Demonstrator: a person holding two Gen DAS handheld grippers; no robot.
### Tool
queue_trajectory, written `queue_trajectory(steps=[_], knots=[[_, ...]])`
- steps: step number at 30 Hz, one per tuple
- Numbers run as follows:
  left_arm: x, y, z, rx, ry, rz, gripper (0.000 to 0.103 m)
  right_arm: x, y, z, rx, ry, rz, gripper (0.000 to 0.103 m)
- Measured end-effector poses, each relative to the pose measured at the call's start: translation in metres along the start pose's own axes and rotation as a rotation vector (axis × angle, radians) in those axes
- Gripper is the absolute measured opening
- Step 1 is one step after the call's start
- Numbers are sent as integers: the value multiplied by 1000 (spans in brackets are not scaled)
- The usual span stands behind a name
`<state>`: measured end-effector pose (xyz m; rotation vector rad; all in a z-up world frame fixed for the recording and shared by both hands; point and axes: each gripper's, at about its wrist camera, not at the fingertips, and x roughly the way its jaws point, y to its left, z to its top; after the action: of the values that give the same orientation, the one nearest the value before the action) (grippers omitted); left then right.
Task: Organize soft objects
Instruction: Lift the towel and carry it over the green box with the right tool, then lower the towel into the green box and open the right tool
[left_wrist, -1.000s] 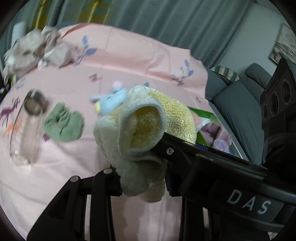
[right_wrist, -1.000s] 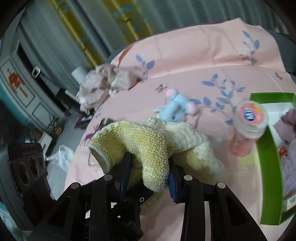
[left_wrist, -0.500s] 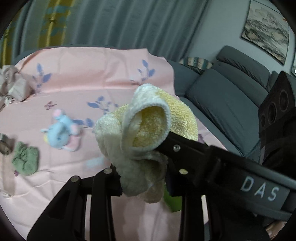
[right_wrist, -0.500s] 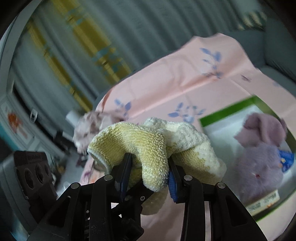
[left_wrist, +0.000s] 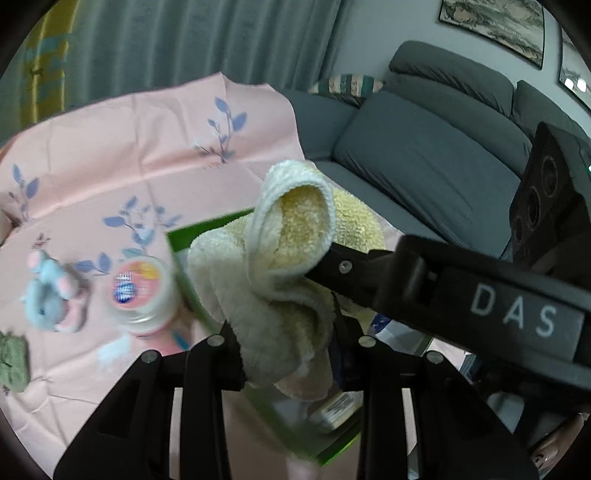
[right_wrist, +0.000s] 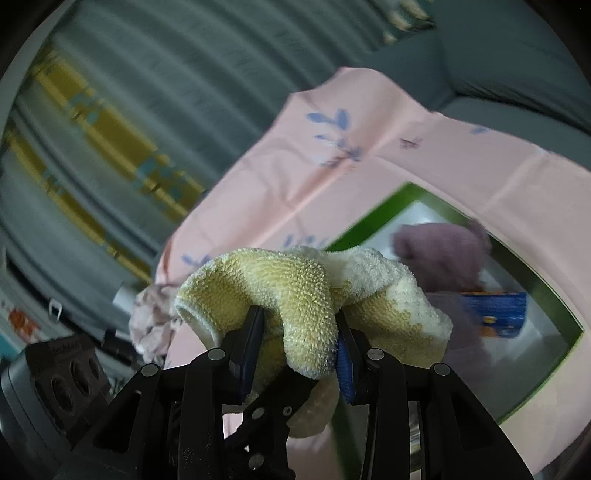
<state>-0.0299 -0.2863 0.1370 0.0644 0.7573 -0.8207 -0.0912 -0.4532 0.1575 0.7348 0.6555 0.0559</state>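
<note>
With both the left gripper (left_wrist: 288, 343) and right gripper (right_wrist: 299, 332) clenched on the yellow fuzzy sock (right_wrist: 295, 291), they should probably carry it squarely over the green box (right_wrist: 546, 306) beside the purple plush (right_wrist: 443, 254) before letting go.

Left hand-held gripper (left_wrist: 291, 354) in matte black plastic, angular ribbed fingers, round silver screw heads along them, right hand-held gripper (right_wrist: 299, 350) just as black, blue pads on its fingers (right_wrist: 343, 365), white "DAS" lettering on its body, black block with three round sockets
</note>
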Motion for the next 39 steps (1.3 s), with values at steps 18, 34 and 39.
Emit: queue_trajectory(steps=[18, 34, 39], knots=[[56, -14, 7, -10, 102, -20, 30, 3, -57, 12, 220, -31, -96, 39], [95, -10, 9, -7, 184, 44, 45, 17, -94, 11, 343, -8, -187, 38], [78, -10, 7, -9, 165, 35, 58, 12, -92, 9, 357, -11, -191, 38]])
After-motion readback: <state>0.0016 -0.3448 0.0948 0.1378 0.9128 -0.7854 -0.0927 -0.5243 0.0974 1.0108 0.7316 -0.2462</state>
